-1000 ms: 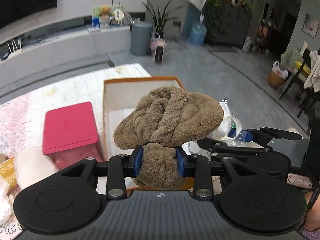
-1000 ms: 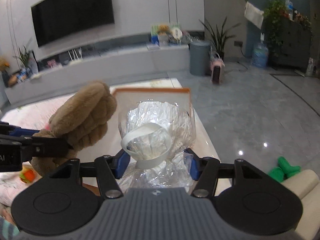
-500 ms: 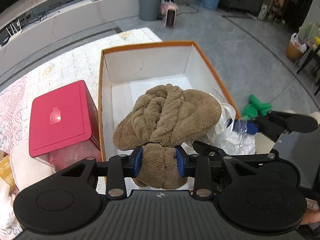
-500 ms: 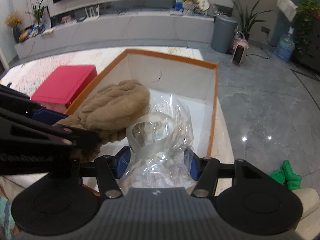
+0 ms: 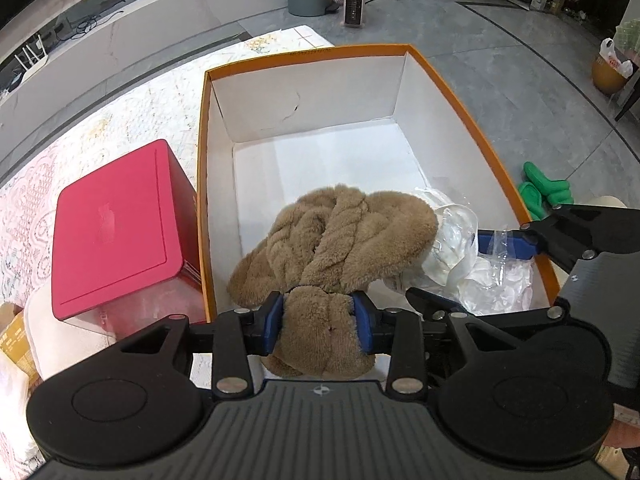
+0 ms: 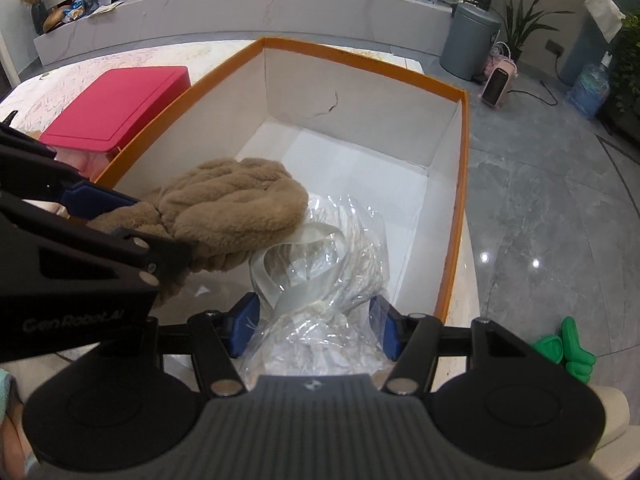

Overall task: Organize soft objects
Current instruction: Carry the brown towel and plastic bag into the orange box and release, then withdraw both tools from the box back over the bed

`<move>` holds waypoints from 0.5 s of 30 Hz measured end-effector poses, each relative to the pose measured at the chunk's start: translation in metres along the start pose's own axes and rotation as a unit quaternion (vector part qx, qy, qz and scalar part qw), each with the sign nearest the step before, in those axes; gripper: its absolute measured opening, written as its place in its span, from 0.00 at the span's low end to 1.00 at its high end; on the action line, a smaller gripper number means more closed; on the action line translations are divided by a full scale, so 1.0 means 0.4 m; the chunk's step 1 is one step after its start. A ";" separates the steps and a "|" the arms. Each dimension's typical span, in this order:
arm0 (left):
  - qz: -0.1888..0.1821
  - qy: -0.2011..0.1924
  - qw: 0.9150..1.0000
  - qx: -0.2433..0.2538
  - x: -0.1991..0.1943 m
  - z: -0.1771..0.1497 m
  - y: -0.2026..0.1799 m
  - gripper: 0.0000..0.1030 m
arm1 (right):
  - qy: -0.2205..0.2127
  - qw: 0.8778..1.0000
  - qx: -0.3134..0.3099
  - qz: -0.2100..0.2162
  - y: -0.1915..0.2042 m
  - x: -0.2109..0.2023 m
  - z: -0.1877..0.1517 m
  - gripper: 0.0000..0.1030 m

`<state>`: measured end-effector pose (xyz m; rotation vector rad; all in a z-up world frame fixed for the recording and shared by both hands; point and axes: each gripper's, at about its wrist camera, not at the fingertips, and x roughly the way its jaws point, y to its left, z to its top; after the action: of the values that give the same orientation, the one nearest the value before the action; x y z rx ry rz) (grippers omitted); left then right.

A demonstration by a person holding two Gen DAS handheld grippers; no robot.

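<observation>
The left gripper (image 5: 319,322) is clenched on a brown plush bundle (image 5: 340,236). Its two blue pads press into the narrow lower part of the bundle, and the wide twisted part spreads out ahead of the fingers. The bundle hangs over the near end of the orange-rimmed box (image 5: 448,84), inside its walls; I cannot tell if it touches the white floor of the box.

The right gripper (image 6: 314,316) is grasping a clear plastic bag (image 6: 332,264) with a white band looped on it. The blue pads sit on both sides of the crumpled plastic. This bag is also over the near part of the same box, just to the right of the left gripper, and the plush bundle touches it and partly covers its left side.

Ahead of both grippers the far part of the box shows its white inner floor and a small tear in the far wall. To the left of the left gripper, just beside the box wall, stands a red-lidded container (image 5: 116,228) on the patterned tabletop (image 5: 132,112). To the right of the right gripper, a green toy (image 6: 568,350) lies on the grey floor.
</observation>
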<state>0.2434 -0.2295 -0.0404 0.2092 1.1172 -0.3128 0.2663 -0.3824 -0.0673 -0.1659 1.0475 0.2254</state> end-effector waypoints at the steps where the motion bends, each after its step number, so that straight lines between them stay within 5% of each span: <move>1: 0.001 0.001 1.000 0.000 -0.001 0.001 -0.001 0.42 | 0.001 1.000 0.000 0.000 -0.001 0.001 0.001 0.59; 15: -0.011 -0.027 1.000 -0.002 -0.036 0.009 0.013 0.42 | 0.007 1.000 -0.017 -0.006 0.022 -0.004 0.001 0.72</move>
<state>0.2426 -0.2237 -0.0258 0.1833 1.0675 -0.3341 0.2635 -0.3741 -0.0661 -0.2043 1.0561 0.2325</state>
